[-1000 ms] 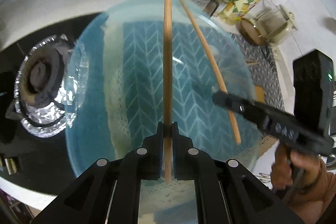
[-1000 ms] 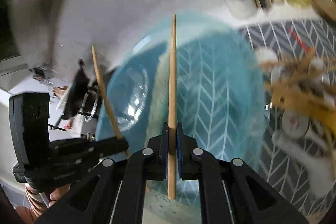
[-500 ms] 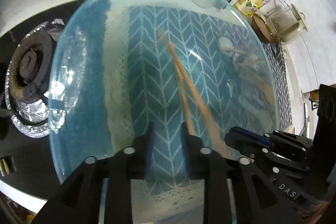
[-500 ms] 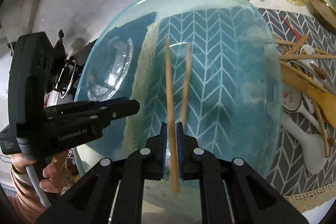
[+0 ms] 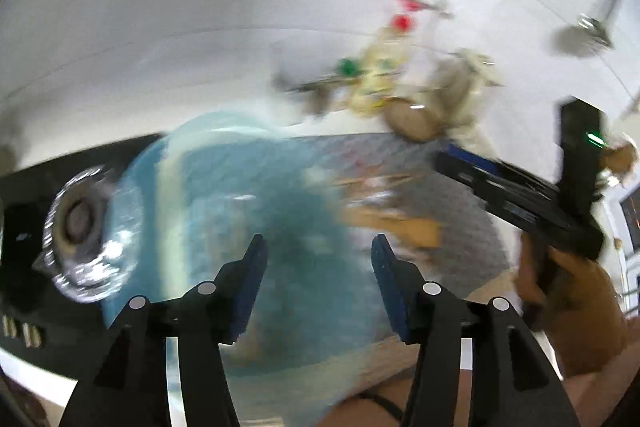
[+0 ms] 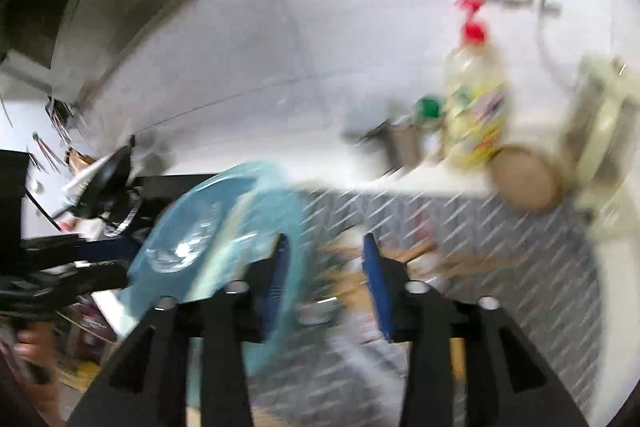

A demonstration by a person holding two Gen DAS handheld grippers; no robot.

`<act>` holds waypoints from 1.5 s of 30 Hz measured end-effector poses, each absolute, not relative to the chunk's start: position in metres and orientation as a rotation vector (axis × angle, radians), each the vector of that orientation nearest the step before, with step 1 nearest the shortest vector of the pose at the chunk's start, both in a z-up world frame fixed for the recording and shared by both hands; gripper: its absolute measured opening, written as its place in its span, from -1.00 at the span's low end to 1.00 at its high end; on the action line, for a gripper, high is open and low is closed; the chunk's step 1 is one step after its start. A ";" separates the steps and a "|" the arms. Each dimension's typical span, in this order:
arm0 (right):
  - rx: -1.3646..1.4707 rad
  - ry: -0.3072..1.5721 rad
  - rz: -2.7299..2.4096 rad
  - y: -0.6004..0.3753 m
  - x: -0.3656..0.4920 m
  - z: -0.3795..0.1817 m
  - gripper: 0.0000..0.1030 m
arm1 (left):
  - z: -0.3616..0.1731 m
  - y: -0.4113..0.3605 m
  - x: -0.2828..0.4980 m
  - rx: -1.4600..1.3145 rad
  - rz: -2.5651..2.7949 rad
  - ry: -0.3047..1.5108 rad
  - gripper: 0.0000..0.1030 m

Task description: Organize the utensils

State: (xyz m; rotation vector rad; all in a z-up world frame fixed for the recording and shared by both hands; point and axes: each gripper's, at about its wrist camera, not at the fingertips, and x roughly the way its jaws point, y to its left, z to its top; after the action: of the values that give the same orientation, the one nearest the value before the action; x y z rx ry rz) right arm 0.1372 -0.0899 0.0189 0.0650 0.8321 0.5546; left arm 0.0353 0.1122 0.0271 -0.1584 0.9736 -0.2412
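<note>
Both tools apart, empty; frames blurred.
Left tool and right tool low centre, over blue bowl.

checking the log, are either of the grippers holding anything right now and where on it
Nothing is held. The left gripper and the right gripper both have their jaws apart with nothing between them.

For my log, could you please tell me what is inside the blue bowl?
Motion blur hides the blue bowl's inside; only a patterned mat shows through it, no utensil discernible.
</note>
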 end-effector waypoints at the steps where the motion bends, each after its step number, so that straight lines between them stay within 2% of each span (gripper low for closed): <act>1: 0.056 0.818 0.568 -0.102 0.140 0.019 0.00 | 0.025 0.091 0.035 -0.151 -0.258 0.969 0.16; 3: 0.042 0.813 0.584 -0.127 0.146 0.011 0.00 | 0.009 0.051 0.043 -0.149 -0.253 0.986 0.18; 10: 0.044 0.992 0.614 -0.187 0.184 -0.054 0.00 | -0.084 -0.033 0.087 -0.310 -0.096 1.144 0.18; 16: 0.046 1.043 0.664 -0.212 0.193 -0.082 0.00 | -0.148 -0.028 0.119 -0.468 0.190 1.190 0.13; 19: 0.047 1.048 0.676 -0.223 0.197 -0.088 0.00 | -0.159 -0.019 0.129 -0.497 0.287 1.162 0.28; 21: 0.049 1.051 0.675 -0.229 0.200 -0.092 0.00 | -0.158 -0.019 0.140 -0.461 0.276 1.149 0.28; 22: 0.053 1.054 0.675 -0.233 0.201 -0.094 0.00 | -0.157 -0.020 0.144 -0.447 0.262 1.148 0.20; 24: 0.054 1.058 0.668 -0.238 0.202 -0.097 0.00 | -0.155 -0.027 0.154 -0.430 0.138 1.154 -0.46; 25: 0.054 1.060 0.664 -0.241 0.202 -0.098 0.00 | -0.157 -0.033 0.161 -0.460 0.031 1.178 -0.69; 29: 0.061 1.054 0.643 -0.249 0.205 -0.097 0.00 | -0.155 -0.061 0.176 -0.314 -0.036 1.199 -0.62; 37: 0.093 1.053 0.633 -0.256 0.211 -0.098 0.00 | -0.165 -0.068 0.170 -0.372 -0.240 1.275 -0.61; 39: 0.059 1.067 0.649 -0.252 0.213 -0.104 0.00 | -0.164 -0.058 0.168 -0.402 -0.143 1.277 -0.24; 40: 0.027 1.068 0.645 -0.250 0.213 -0.107 0.00 | -0.163 -0.056 0.166 -0.409 -0.121 1.260 0.13; 41: -0.020 1.065 0.633 -0.248 0.215 -0.113 0.00 | -0.159 -0.052 0.164 -0.417 -0.103 1.238 0.28; 45: -0.108 1.104 0.590 -0.242 0.224 -0.140 0.00 | -0.160 -0.045 0.165 -0.413 -0.049 1.247 0.28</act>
State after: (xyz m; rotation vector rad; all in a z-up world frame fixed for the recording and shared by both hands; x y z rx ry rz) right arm 0.2240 -0.2422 -0.1402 -0.1081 1.1038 0.5897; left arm 0.1655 -0.0454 -0.1599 -0.4132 1.2472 -0.0491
